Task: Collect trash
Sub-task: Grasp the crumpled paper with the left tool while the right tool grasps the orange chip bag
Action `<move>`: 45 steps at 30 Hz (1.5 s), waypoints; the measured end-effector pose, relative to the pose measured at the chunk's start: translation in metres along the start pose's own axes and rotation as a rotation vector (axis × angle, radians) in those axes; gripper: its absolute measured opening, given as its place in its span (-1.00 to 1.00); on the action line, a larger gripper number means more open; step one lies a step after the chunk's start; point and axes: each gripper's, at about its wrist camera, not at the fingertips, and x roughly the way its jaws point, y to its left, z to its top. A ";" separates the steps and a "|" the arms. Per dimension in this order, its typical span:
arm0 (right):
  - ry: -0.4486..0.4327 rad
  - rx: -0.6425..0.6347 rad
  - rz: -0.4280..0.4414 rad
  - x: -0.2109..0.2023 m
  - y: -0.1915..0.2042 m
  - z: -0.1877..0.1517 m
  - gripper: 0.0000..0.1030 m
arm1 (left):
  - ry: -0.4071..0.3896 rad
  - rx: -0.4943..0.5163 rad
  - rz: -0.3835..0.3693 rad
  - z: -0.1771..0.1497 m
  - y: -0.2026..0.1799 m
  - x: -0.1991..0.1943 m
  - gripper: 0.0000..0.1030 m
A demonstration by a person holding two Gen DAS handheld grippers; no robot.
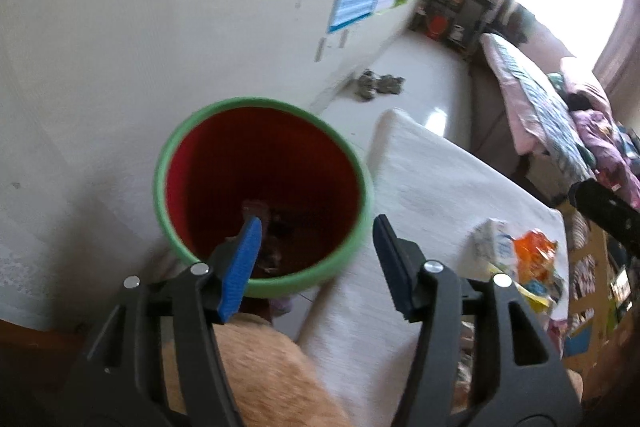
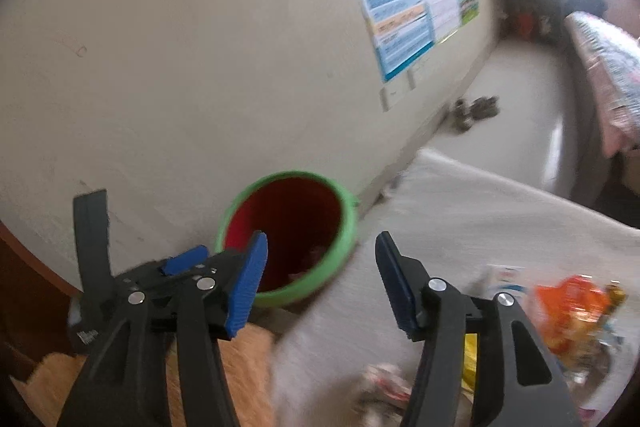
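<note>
Both the left gripper (image 1: 316,251) and the right gripper (image 2: 320,267) have jaws spread, holding nothing. A green-rimmed bin (image 1: 172,147) stands by the wall; wrappers (image 2: 568,311) lie on the white desk (image 1: 440,179).

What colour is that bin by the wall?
The bin is red inside with a green rim, clearest from the left wrist view.
</note>
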 end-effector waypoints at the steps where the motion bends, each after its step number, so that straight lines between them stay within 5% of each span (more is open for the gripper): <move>1: -0.003 -0.001 -0.026 -0.007 -0.006 -0.006 0.07 | 0.010 0.013 -0.021 -0.005 -0.009 0.000 0.09; 14: 0.113 0.179 -0.239 -0.048 -0.085 -0.120 0.08 | 0.251 0.217 -0.214 -0.087 -0.098 0.026 0.23; 28: 0.131 0.239 -0.249 -0.048 -0.106 -0.132 0.16 | 0.396 0.301 -0.219 -0.117 -0.135 0.076 0.43; 37: 0.123 0.284 -0.258 -0.046 -0.122 -0.127 0.16 | 0.404 0.253 -0.236 -0.115 -0.118 0.074 -0.41; 45: 0.096 0.338 -0.371 -0.031 -0.171 -0.087 0.16 | 0.383 0.234 -0.205 -0.112 -0.102 0.068 -0.43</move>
